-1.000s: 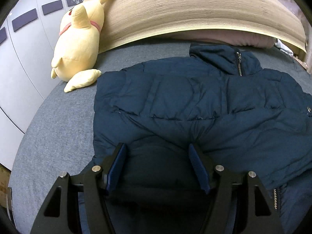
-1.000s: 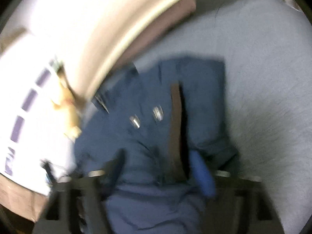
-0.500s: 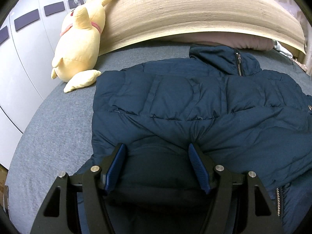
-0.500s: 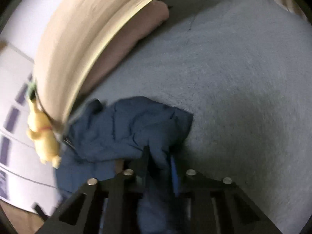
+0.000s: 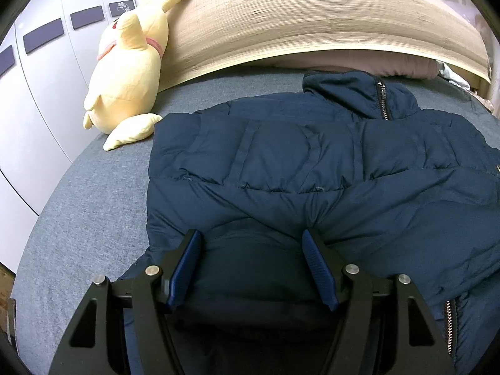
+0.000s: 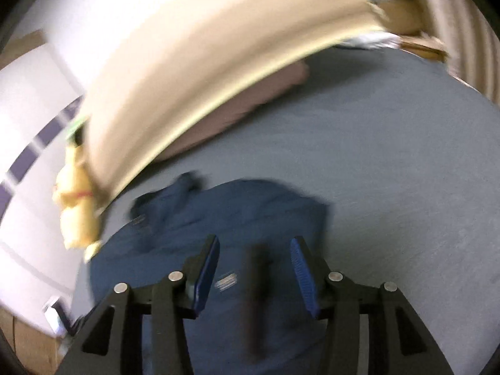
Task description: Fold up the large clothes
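Although puffy and bulky, the navy jacket [image 5: 312, 162] spread on the grey bed [image 5: 81, 206] beside a yellow plush toy [image 5: 125, 72] looks light, soft and slick-shelled, so a pinch should take a firm hem or seam. The left gripper [image 5: 253, 265] straddles a dark hem fold, its jaws wide; whether the pads press it I cannot tell. Further right, the right gripper [image 6: 254, 268] is opening above the jacket, nothing pinched.

You see a yellow plush toy [image 5: 125, 72] leaning against the tan headboard [image 5: 312, 22], its tail on the grey bedsheet [image 5: 84, 193]. A pinkish pillow [image 5: 375, 65] lies along the headboard's base, and white wardrobe doors [image 5: 37, 72] stand to the left.
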Tool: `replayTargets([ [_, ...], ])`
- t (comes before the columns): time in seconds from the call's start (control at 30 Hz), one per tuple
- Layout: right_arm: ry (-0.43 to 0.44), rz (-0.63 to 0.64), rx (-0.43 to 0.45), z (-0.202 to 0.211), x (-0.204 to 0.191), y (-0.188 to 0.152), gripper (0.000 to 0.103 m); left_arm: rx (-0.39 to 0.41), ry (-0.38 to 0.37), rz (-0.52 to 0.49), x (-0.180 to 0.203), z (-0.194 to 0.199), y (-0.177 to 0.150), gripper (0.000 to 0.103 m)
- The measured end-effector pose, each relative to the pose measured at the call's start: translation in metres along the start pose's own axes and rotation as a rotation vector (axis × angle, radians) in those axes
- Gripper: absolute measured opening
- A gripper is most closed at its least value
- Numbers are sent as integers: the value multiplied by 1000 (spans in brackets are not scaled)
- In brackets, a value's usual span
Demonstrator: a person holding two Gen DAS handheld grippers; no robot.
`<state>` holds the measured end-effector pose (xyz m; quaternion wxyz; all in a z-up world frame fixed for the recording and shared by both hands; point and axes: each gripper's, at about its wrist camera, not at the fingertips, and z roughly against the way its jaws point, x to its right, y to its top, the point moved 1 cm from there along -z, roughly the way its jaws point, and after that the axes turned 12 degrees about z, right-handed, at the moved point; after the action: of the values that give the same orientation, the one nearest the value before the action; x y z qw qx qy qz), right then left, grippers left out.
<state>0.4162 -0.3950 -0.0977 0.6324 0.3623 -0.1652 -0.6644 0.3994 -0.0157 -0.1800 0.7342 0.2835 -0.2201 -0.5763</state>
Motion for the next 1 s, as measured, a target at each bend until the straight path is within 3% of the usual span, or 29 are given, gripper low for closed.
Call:
replayTargets([
  [0.07, 44, 85, -26, -1, -34, -11, 52, 0, -2, 1, -1, 0, 0, 68],
  [0.17, 20, 211, -112, -25, -64, -33, 54, -1, -3, 2, 0, 0, 0, 68],
  [0.27, -46, 210, -223, -58, -48, -56, 54, 0, -8, 5, -1, 0, 0, 68],
  [0.73, -73, 206, -250, -70, -49, -55, 53, -5, -34, 27, -4, -1, -1, 69],
  [0.87, -72, 193, -276, -70, -49, -50, 55, -38, -82, 20, -12, 6, 6, 69],
  [0.93, -64, 180, -284, -62, -51, -43, 70, -44, -99, 38, -20, 19, 12, 70],
  [1.0, -72, 180, -203, -42, -60, -31, 75, 24, -122, 58, -25, 39, 18, 71],
])
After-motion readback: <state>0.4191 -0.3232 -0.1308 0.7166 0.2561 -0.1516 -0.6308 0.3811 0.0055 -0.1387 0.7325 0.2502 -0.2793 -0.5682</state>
